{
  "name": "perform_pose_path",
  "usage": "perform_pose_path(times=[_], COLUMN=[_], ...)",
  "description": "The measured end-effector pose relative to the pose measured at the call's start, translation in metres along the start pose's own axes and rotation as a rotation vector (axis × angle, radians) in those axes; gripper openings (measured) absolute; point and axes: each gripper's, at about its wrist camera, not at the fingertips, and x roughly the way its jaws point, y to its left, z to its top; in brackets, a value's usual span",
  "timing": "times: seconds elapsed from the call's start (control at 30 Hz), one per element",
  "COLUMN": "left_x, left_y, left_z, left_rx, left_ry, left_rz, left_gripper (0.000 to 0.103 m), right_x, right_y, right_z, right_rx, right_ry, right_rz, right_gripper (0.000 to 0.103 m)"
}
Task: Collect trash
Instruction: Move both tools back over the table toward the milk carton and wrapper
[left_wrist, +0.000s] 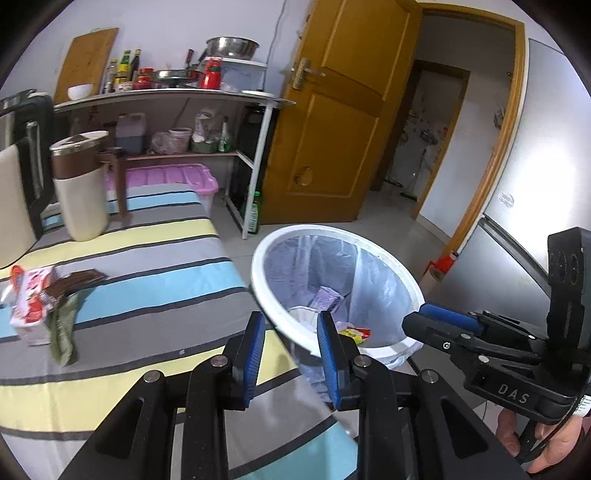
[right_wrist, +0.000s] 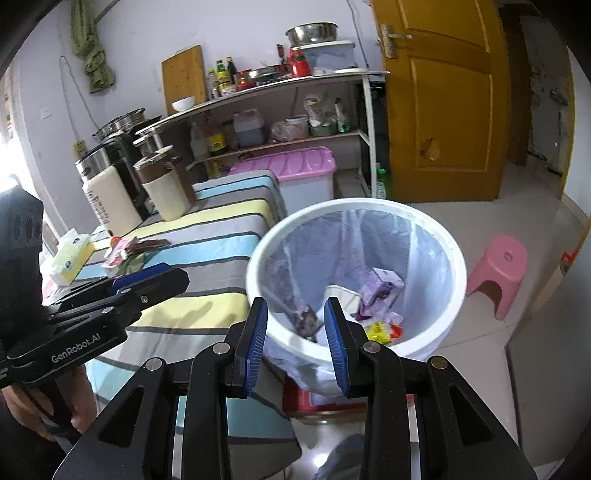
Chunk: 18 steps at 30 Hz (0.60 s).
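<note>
Striped table (left_wrist: 155, 284) is lying left of both empty, parted grippers (left_wrist: 291, 354) (right_wrist: 297, 347); one bin (right_wrist: 454, 258) is sitting just ahead, holding several wrappers.

The tabletop (left_wrist: 155, 280) has a striped cloth: grey, light blue, pale yellow and thin dark lines. The trash bin (right_wrist: 456, 284) is white with a see-through bag. Inside lie a purple box (right_wrist: 380, 291) and a yellow and red wrapper (right_wrist: 380, 329). The stool (right_wrist: 498, 273) is pink. The door (left_wrist: 332, 122) is yellow-brown. Each claw is black with blue pads (left_wrist: 255, 354).
</note>
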Motion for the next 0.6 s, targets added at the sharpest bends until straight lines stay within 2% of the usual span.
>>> perform_pose_path(times=[0.6], left_x=[-0.056], left_y=[0.039], left_z=[-0.019], left_rx=[-0.046], left_ry=[-0.054], left_rz=[0.120], left_gripper=[0.029], right_x=[-0.007], right_y=[0.053], right_z=[-0.004], right_rx=[-0.078], right_ry=[-0.012], right_rz=[0.086], right_gripper=[0.033])
